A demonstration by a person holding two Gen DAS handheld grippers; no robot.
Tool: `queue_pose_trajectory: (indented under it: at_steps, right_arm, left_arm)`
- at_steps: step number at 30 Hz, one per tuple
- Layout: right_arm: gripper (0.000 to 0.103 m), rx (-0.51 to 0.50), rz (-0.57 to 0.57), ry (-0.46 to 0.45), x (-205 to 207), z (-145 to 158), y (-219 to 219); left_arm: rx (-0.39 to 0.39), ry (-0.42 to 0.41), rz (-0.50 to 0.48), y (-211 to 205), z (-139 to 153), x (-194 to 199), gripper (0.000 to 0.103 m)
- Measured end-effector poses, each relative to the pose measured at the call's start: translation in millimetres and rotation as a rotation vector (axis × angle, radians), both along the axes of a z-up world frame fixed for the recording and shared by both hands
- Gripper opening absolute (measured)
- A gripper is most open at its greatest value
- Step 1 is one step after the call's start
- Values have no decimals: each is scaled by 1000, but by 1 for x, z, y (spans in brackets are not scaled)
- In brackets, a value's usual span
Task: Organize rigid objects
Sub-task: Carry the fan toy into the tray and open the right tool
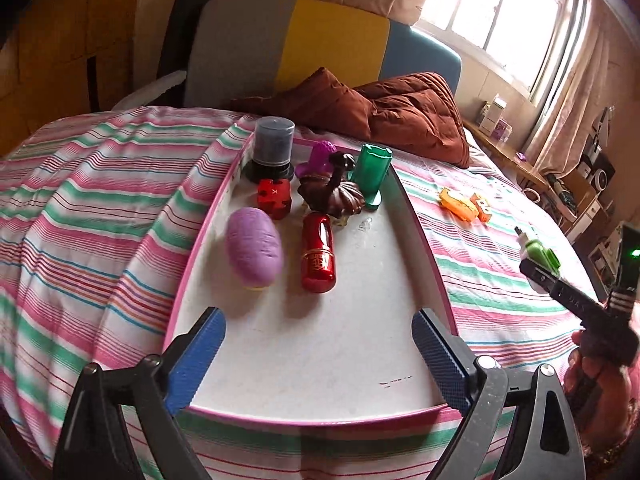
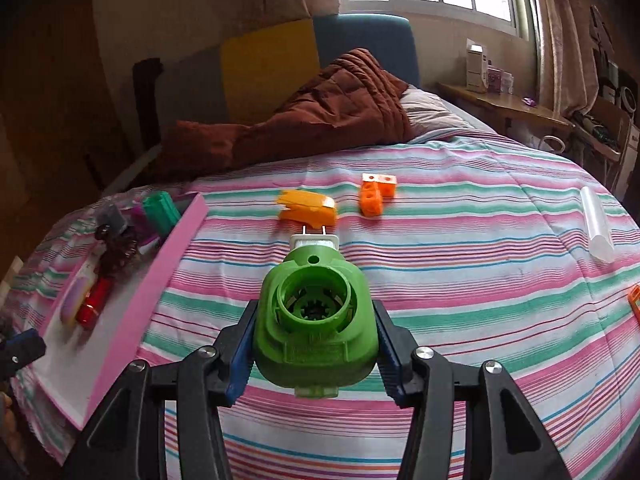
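Leftward first: the pink-rimmed white tray (image 1: 424, 240) is lying on the striped bedsheet (image 1: 100, 208), already carrying a lilac egg-shaped piece (image 1: 254, 248), a glossy red cylinder (image 1: 319, 254), a small red block (image 1: 274, 197), a dark brown swan figure (image 1: 332, 192) and a green upright tube (image 1: 370, 172). The left tool (image 1: 318, 344) is hovering over the tray's near end, fingers wide apart, gripping nothing.

Moving right: the right tool (image 2: 316, 340) is clamping a bright green plastic plug-like housing (image 2: 316, 320) by its flanks, white pronged end pointing away. The tray is sitting to that tool's left, long axis running away from the camera, so the carry is likely heading leftward over the pink wall. Right tool is nearer.

Further right, an orange wedge piece (image 2: 306, 208) and an orange perforated block (image 2: 376, 194) are waiting loose on the sheet.
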State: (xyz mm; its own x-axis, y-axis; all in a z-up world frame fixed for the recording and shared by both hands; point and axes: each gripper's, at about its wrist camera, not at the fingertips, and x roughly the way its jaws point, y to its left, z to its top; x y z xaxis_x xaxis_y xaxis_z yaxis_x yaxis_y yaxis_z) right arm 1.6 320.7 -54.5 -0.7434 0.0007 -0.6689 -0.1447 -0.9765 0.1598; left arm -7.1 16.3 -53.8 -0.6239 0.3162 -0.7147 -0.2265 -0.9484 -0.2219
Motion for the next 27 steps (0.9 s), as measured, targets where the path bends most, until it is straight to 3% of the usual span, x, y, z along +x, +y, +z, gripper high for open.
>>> queue_pose_trajectory:
  at_steps: [10, 17, 27]
  right_arm:
    - [53, -93, 190, 21, -27, 27, -87]
    - [53, -97, 263, -22, -47, 25, -133]
    - [53, -61, 185, -96, -71, 6, -163]
  left_arm:
    - [-21, 24, 10, -8, 2, 9, 98]
    - [-15, 40, 53, -21, 4, 14, 98]
    - [19, 47, 159, -50, 6, 15, 99]
